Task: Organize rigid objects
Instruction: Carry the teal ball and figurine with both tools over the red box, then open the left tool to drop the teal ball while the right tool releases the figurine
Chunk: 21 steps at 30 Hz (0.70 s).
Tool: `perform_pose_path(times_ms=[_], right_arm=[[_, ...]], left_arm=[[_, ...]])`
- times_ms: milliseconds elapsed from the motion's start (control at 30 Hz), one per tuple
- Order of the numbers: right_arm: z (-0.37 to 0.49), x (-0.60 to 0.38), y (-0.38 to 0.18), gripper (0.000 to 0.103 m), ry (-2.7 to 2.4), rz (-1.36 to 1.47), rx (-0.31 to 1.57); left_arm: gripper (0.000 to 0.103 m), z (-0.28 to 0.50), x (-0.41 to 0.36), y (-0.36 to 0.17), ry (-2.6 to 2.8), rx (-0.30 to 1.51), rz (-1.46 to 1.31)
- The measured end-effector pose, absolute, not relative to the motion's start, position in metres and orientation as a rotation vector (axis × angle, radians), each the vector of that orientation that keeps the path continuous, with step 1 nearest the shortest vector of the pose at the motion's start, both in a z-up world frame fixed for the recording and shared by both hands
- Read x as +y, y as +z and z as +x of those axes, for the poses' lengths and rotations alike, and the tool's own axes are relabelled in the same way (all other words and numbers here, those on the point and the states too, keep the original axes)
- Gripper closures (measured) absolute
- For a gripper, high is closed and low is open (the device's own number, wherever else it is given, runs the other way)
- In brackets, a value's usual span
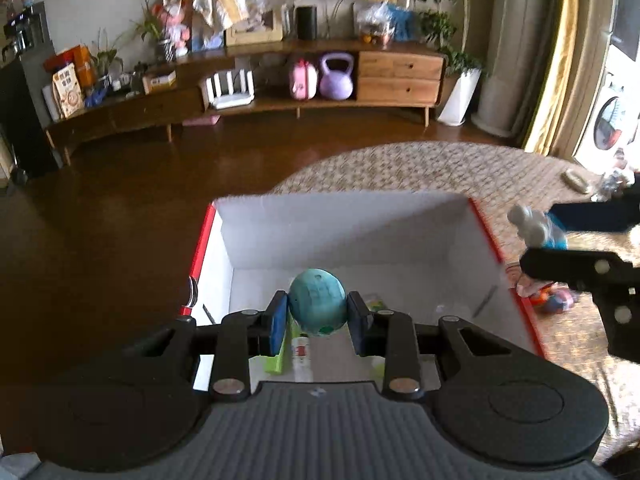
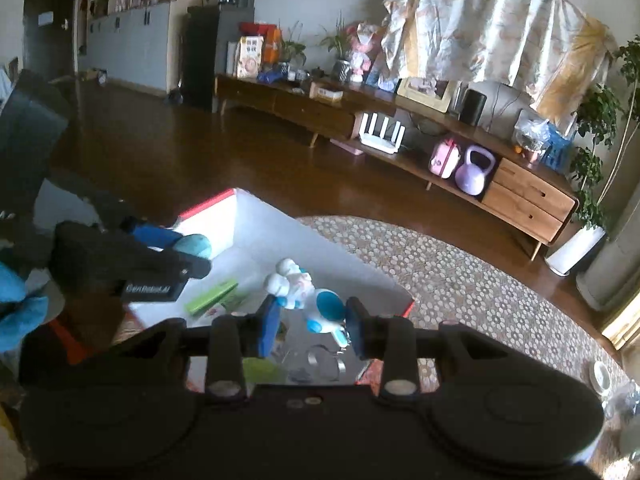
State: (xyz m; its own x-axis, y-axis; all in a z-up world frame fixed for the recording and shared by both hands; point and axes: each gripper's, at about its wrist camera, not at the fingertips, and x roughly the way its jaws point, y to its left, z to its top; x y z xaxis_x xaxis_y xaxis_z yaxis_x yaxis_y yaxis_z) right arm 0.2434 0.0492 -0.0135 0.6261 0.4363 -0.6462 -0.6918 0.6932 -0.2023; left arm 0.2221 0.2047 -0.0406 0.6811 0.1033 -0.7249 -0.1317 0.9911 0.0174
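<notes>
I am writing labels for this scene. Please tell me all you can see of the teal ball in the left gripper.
The teal ball is egg-round, mottled blue-green with a matte, hard-looking surface and a paler underside. The left gripper holds it by the sides between its blue pads, above the open white box. Nothing else touches it.

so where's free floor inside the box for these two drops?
Free: the white box floor along its far wall and right side. Crowded: near-left, around the green block and small bottle. Left hand-held gripper holds the teal ball; right hand-held gripper holds the toy figure.
</notes>
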Motion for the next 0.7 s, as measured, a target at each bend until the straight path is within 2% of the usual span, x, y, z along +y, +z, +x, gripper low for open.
perform_pose_path(times_ms=[433,700], right_arm=[[0.308,0.087,-0.088,0.068,0.644,-0.496,0.783],[0.311,0.088,-0.106,0.068,0.651,-0.476,0.885]], left_arm=[[0.072,0.278,0.219,-0.105,0.111,0.963,-0.072],[0.072,0.291,0.214,-0.121,0.069,1.075,-0.048]])
